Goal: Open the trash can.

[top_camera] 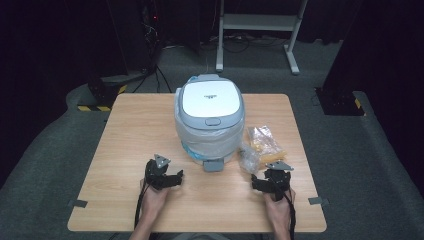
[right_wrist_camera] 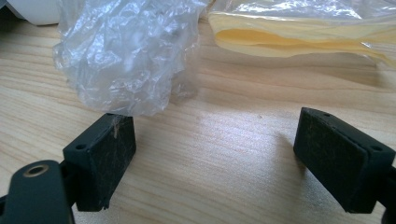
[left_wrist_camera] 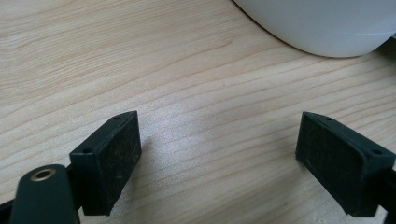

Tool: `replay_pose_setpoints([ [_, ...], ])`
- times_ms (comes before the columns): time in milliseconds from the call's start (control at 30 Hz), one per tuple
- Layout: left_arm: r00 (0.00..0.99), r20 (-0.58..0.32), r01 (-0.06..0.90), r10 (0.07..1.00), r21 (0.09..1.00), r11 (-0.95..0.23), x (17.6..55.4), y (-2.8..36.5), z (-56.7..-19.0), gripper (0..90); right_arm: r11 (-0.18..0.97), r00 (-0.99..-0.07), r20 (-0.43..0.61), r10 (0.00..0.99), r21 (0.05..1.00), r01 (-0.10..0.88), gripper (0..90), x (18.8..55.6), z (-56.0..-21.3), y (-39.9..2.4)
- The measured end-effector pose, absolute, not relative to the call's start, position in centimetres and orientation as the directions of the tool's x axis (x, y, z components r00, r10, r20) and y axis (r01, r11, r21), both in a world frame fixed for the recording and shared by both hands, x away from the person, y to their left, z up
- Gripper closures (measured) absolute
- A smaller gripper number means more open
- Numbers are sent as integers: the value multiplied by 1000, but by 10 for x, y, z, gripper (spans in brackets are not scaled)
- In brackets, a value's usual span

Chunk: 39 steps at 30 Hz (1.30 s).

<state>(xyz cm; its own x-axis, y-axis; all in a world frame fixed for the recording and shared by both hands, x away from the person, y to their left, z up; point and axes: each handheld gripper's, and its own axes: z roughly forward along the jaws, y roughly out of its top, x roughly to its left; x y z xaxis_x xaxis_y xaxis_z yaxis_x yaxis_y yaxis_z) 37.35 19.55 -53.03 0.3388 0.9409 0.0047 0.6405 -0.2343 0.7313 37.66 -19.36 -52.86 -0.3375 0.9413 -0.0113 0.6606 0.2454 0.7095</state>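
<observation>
Both grippers rest released on the table, nothing between their jaws.

In the right gripper view the right gripper [right_wrist_camera: 215, 158] holds its jaws wide apart over bare wood; a crumpled clear plastic bag [right_wrist_camera: 126, 56] lies just above the left jaw in the upper left of the frame, whether touching it cannot be told, and its yellow contents [right_wrist_camera: 299, 37] run off the upper right edge. In the left gripper view the left gripper [left_wrist_camera: 217, 161] gapes the same way, with the white bin [left_wrist_camera: 327, 23] cut off at the upper right. In the high view the bin [top_camera: 210, 120] stands mid-table [top_camera: 130, 130], its bag liner hard to make out, the left gripper [top_camera: 164, 175] at lower left, the right gripper [top_camera: 272, 181] at lower right below the bag [top_camera: 260, 145].
</observation>
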Motion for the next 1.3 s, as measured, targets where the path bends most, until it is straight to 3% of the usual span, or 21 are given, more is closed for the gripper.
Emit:
replay_pose_setpoints([
  [400, 336, -1, 639, 942, 735, -228, 373, 194, -530, 149, 245, -335, -14, 942, 711, 660, 130, 376, -529, -193],
  [800, 441, -9, 612, 897, 734, -294, 373, 174, -524, 113, 247, -337, -16, 941, 712, 657, 138, 376, -529, -193],
  [1300, 484, -37, 588, 874, 754, -294, 374, 156, -511, 87, 249, -339, -17, 941, 712, 656, 139, 376, -529, -193],
])
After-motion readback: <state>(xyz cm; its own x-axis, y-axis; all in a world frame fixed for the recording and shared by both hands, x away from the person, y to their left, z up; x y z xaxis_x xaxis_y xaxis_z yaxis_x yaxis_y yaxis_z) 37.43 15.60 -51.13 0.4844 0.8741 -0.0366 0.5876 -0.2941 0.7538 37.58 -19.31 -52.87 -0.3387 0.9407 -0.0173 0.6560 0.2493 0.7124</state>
